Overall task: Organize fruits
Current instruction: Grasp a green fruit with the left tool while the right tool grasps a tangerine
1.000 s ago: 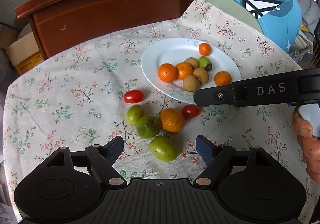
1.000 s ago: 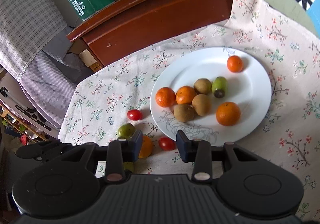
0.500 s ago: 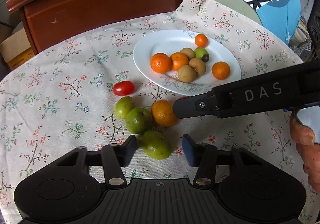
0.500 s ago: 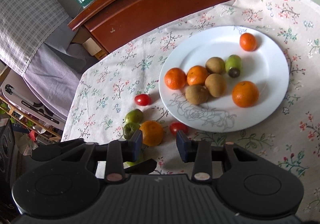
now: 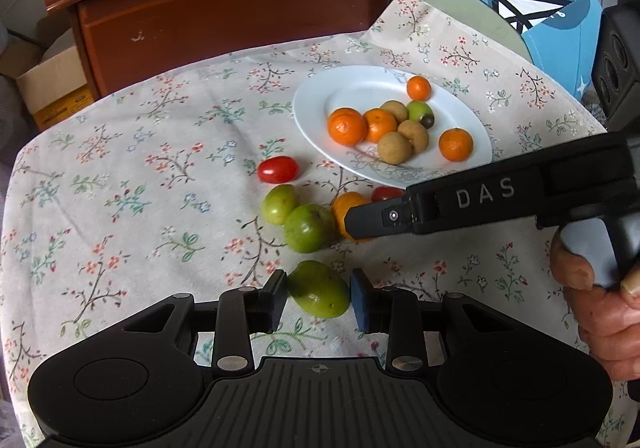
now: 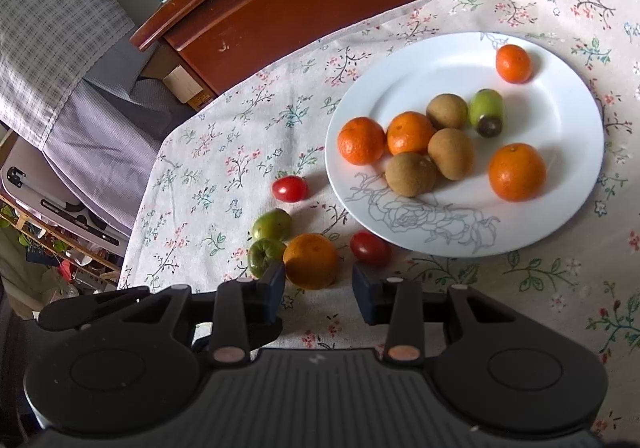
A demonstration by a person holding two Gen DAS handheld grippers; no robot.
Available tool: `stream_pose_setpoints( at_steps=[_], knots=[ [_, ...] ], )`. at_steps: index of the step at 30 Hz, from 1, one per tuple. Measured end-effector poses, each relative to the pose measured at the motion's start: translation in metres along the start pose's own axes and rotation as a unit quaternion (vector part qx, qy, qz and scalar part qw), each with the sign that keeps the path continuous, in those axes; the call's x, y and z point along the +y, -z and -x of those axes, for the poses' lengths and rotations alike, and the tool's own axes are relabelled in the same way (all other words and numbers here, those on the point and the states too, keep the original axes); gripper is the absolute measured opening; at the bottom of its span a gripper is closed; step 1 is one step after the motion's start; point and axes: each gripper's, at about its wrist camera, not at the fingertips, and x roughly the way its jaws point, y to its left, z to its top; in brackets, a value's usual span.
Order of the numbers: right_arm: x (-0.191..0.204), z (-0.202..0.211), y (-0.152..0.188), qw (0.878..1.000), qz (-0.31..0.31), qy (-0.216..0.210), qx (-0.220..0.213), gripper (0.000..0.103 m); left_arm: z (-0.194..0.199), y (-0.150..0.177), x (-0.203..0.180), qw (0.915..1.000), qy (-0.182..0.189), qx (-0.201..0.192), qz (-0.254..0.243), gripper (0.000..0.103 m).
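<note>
Straddling a green fruit [image 5: 319,289], left tongs [image 5: 319,298] spread to grab it; right tongs [image 6: 319,288] spread at the orange [image 6: 311,259], plate [image 6: 560,208] beyond.

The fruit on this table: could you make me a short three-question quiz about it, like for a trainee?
1. True or false: the white plate holds four oranges.
2. Which fruit lies between the left gripper's fingers? A) cherry tomato B) green fruit C) orange
3. Fill in: the right gripper points at a loose ____ on the cloth.

Key: 1. True. 2. B, the green fruit, not yet squeezed. 3. Orange.
</note>
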Motion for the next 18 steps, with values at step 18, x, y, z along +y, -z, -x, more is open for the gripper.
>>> stream_pose_setpoints(
  at_steps=[18],
  knots=[
    [0.0103,-0.0076,0.0007,0.999,0.028,0.01,-0.013,0.032,0.008,0.0001,0.0098,0.9996,-0.015,-0.012,0.018,0.032]
  ],
)
